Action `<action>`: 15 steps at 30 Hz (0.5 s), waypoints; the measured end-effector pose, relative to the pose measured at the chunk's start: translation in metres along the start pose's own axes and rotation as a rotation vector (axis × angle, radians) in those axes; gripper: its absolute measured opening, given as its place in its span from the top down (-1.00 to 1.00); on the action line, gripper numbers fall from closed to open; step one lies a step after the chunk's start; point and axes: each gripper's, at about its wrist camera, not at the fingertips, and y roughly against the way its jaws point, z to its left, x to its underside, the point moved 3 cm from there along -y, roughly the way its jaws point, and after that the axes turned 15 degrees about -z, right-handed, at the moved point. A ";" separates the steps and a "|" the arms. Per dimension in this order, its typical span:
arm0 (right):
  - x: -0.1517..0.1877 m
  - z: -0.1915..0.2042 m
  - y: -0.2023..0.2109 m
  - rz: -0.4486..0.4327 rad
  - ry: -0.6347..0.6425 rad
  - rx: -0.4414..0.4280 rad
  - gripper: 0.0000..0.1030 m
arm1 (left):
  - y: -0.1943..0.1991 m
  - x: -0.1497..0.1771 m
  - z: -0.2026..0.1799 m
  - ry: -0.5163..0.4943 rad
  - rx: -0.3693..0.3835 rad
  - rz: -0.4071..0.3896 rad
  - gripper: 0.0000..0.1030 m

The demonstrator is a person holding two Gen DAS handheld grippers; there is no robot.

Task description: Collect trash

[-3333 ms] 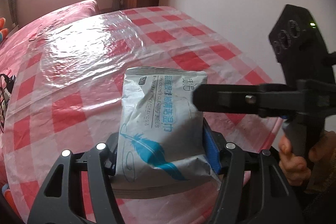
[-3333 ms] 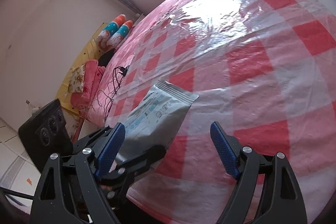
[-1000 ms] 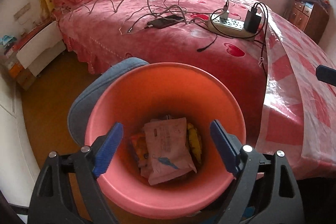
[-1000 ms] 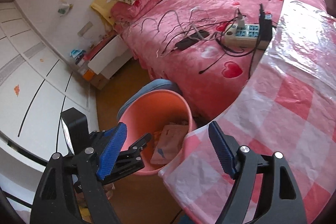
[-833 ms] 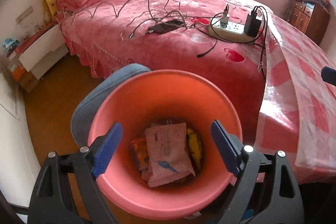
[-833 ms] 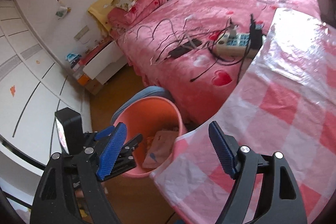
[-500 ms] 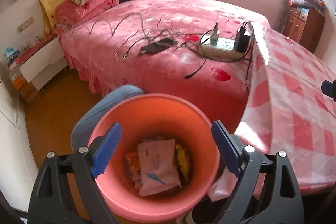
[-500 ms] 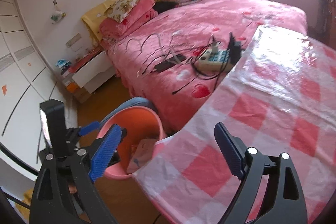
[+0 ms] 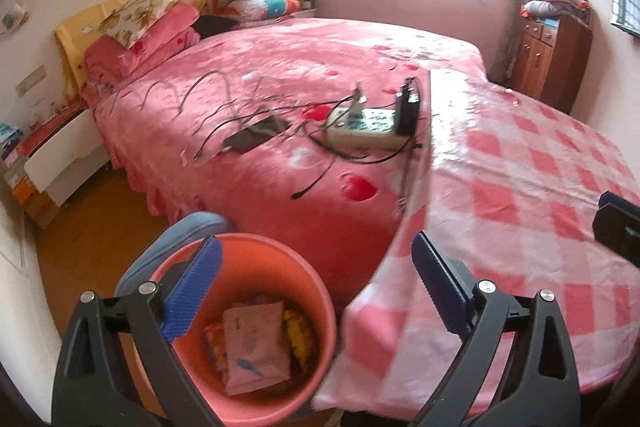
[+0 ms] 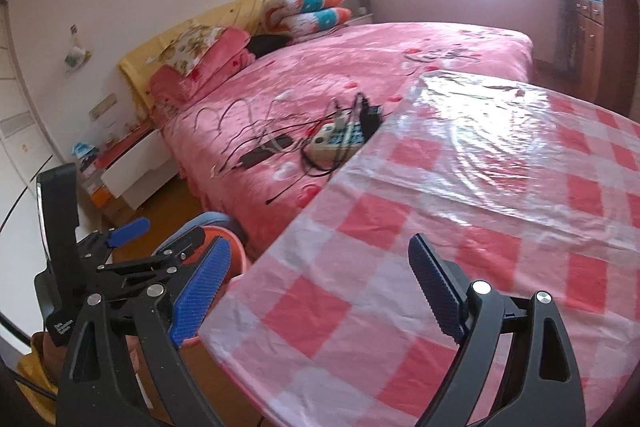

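Wrappers [image 9: 256,345] lie in the orange bin [image 9: 320,311] beneath our left hand-held gripper [image 9: 316,291]; both hand-held grippers gape empty, the right hand-held gripper [image 10: 318,291] over the tabletop [image 10: 500,195] edge.

Honestly, there's nothing here I can actually read. The pale wipes packet [image 9: 256,349] lying on top in the orange bin [image 9: 320,311] has a blue mark and some faint printing on it, but it's way too blurry and small to make out any letters. The power strip [image 9: 366,131] on the bed has patterned blue-ish markings on its face, no legible characters though. There's a small white label on the side of the left gripper's [image 10: 132,247] body in the right wrist view, with tiny lettering that can't be made out either.
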 end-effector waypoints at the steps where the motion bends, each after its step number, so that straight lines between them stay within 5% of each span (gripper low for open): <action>1: -0.001 -0.004 0.003 -0.009 -0.003 0.008 -0.74 | 0.001 -0.003 -0.006 -0.001 0.012 -0.008 -0.86; 15: -0.006 -0.071 0.054 -0.144 -0.013 0.183 -0.78 | 0.008 -0.032 -0.090 -0.055 0.147 -0.061 -0.86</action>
